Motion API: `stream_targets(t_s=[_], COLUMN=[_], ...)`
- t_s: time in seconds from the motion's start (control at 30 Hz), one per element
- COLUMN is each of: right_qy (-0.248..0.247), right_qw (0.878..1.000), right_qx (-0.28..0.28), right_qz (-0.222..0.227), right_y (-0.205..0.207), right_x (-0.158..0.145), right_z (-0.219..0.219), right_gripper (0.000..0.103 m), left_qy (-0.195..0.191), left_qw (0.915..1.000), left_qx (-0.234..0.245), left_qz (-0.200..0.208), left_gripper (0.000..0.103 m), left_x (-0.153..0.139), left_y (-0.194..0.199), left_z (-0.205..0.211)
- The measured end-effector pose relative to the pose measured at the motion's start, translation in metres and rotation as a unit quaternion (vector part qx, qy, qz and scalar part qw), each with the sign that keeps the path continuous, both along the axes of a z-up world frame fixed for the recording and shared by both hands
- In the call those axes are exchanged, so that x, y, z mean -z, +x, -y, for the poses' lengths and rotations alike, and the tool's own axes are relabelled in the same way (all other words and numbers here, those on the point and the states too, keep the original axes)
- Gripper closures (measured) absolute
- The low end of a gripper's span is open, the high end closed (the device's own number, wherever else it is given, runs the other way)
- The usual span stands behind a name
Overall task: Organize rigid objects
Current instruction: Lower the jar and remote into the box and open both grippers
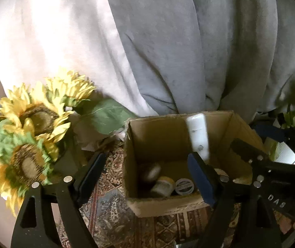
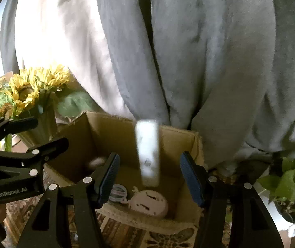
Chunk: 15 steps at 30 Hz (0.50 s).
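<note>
I have both grippers over the open cardboard box. My right gripper has its fingers apart, nothing pressed between them; a blurred white stick-shaped object stands upright in the gap, inside the box. Below it lie a pink round clock and a small round tin. My left gripper also has its fingers apart, straddling the box's left wall, with jars between them. Sunflowers stand left of my left fingers.

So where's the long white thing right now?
In both wrist views the white remote stands upright and blurred inside the open cardboard box, above the pink clock, with no tool touching it.
</note>
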State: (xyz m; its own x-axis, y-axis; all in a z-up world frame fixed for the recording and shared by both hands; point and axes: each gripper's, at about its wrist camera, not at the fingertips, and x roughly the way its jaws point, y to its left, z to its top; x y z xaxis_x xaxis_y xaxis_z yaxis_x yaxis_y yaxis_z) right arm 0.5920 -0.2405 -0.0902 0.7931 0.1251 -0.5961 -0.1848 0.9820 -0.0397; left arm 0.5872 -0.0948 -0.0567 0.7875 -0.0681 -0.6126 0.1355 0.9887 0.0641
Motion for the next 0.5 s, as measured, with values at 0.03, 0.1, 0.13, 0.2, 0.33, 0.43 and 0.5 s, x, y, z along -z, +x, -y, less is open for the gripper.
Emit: stream_targets(t_s=[0.03,0.1,0.13,0.2,0.33,0.43,0.5], right_qy=[0.001,0.001,0.000,0.003,0.013,0.017,0.021], right_qw=[1.000,1.000,1.000,1.000,1.000,1.000,0.999], right_qx=[0.001,0.003,0.006,0.005,0.015,0.024,0.029], right_qz=[0.004,0.008,0.008,0.003,0.002,0.003,0.003], right_y=[-0.003,-0.006,-0.007,-0.004,-0.009,-0.020,-0.026], right_x=[-0.001,-0.003,-0.002,-0.001,-0.001,0.000,-0.001], right_z=[0.000,0.001,0.001,-0.001,0.001,0.002,0.003], right_gripper=[0.041,0.041,0.041,0.041,0.041,0.041,0.041], left_qy=[0.001,0.000,0.003,0.005,0.007,0.009,0.009], left_qw=[1.0000,0.9999,0.9999,0.9998,0.9998,0.9997,0.9997], left_qx=[-0.001,-0.006,-0.010,-0.015,-0.015,-0.016,-0.014], left_qz=[0.002,0.008,0.010,0.011,0.013,0.018,0.020], left_gripper=[0.018,0.017,0.017,0.017,0.016,0.016,0.016], left_x=[-0.001,-0.002,-0.002,-0.002,-0.002,-0.003,-0.005], left_y=[-0.003,-0.008,-0.009,-0.011,-0.017,-0.025,-0.029], left_z=[0.000,-0.002,-0.002,-0.003,-0.004,-0.004,-0.004])
